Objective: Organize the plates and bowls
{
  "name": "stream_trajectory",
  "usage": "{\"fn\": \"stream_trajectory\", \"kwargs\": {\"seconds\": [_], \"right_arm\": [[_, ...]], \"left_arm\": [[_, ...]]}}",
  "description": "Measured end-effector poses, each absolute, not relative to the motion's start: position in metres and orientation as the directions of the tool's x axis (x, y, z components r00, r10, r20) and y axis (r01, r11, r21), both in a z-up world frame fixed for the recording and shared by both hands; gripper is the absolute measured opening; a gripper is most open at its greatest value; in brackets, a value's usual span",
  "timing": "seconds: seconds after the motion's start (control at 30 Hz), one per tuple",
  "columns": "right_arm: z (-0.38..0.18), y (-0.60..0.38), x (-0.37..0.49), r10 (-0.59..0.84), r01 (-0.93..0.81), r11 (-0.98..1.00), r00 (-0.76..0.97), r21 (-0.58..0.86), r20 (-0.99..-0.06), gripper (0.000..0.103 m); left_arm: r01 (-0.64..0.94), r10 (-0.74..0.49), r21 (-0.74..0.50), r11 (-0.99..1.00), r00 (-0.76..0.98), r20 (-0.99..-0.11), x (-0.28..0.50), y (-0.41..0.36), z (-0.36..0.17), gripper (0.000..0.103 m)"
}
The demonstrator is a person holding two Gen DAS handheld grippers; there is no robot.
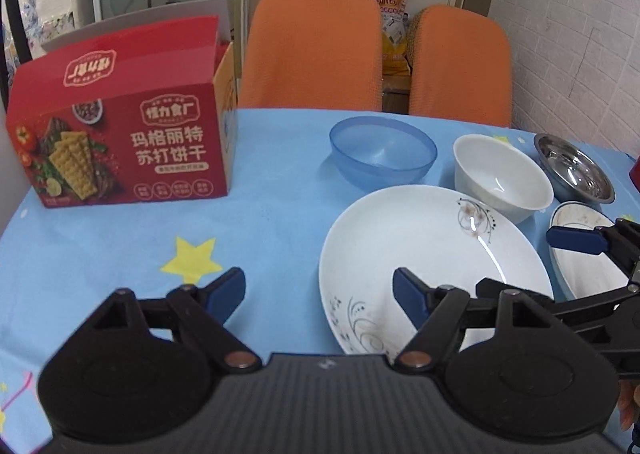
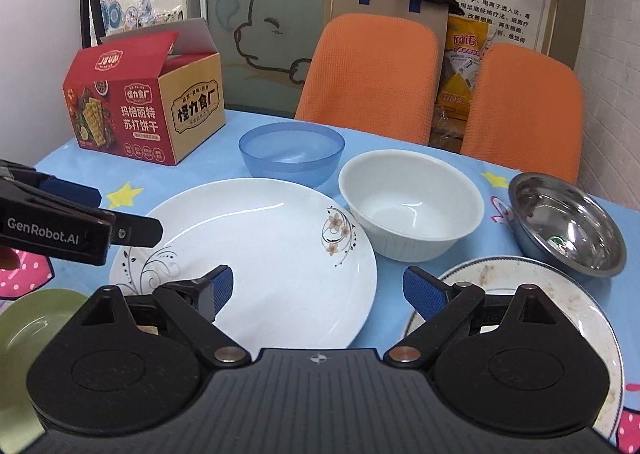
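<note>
A large white plate with flower print [image 1: 424, 254] [image 2: 256, 250] lies on the blue tablecloth. Behind it stand a blue plastic bowl [image 1: 382, 152] [image 2: 292, 154], a white bowl [image 1: 502, 176] [image 2: 412, 202] and a steel bowl [image 1: 574, 174] [image 2: 568, 224]. A dirty rimmed plate [image 1: 580, 258] [image 2: 568, 306] lies at the right. A green dish [image 2: 24, 330] sits at the near left. My left gripper [image 1: 320, 290] is open, its right finger over the large plate's near left edge. My right gripper [image 2: 320, 290] is open over the large plate's right rim and the gap beside the dirty plate.
A red cracker box [image 1: 120, 134] [image 2: 148, 102] stands open at the table's back left. Two orange chairs [image 1: 312, 50] [image 2: 524, 106] stand behind the table. A white wall [image 1: 580, 34] is at the right.
</note>
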State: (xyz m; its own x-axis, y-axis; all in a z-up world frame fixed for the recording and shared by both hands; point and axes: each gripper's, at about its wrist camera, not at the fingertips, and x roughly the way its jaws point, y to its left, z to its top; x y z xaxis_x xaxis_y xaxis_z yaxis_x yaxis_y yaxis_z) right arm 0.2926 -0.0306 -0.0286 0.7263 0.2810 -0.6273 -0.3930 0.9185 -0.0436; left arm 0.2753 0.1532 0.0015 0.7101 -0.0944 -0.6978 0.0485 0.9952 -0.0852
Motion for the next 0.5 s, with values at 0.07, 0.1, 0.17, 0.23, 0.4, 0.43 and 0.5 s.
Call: {"fn": "stream_trajectory", "kwargs": {"seconds": [0.07,0.1,0.17,0.23,0.4,0.43,0.5], "right_arm": [[-0.035,-0.026,0.301,0.279,-0.405,0.913,0.711,-0.052,-0.645,0.103],[-0.039,-0.024,0.306,0.276,-0.406,0.913,0.701,-0.049,-0.658,0.103],[-0.045,-0.023,0.311,0.289,-0.419,0.908,0.674,-0.028,-0.680,0.103],[-0.047,-0.023,0.312,0.311,-0.425,0.905,0.664,-0.001,-0.680,0.103],[-0.047,-0.016,0.313,0.296,-0.401,0.916,0.672,0.002,-0.679,0.103],[-0.046,-0.014,0.314,0.298,-0.403,0.915,0.673,0.002,-0.677,0.103],[-0.047,-0.012,0.314,0.310,-0.414,0.910,0.670,0.007,-0.675,0.103]], "left_arm": [[0.058,-0.122,-0.114,0.992,0.696,-0.707,0.286,0.156,-0.003,0.075],[0.062,-0.132,-0.123,0.990,0.688,-0.714,0.290,0.156,-0.005,0.075],[0.062,-0.127,-0.115,0.991,0.678,-0.724,0.296,0.155,-0.010,0.075],[0.067,-0.119,-0.100,0.993,0.677,-0.726,0.300,0.155,-0.013,0.075],[0.072,-0.121,-0.099,0.993,0.678,-0.725,0.302,0.156,-0.015,0.075],[0.069,-0.116,-0.094,0.993,0.677,-0.727,0.301,0.156,-0.016,0.075],[0.066,-0.111,-0.091,0.994,0.675,-0.729,0.301,0.156,-0.018,0.075]]}}
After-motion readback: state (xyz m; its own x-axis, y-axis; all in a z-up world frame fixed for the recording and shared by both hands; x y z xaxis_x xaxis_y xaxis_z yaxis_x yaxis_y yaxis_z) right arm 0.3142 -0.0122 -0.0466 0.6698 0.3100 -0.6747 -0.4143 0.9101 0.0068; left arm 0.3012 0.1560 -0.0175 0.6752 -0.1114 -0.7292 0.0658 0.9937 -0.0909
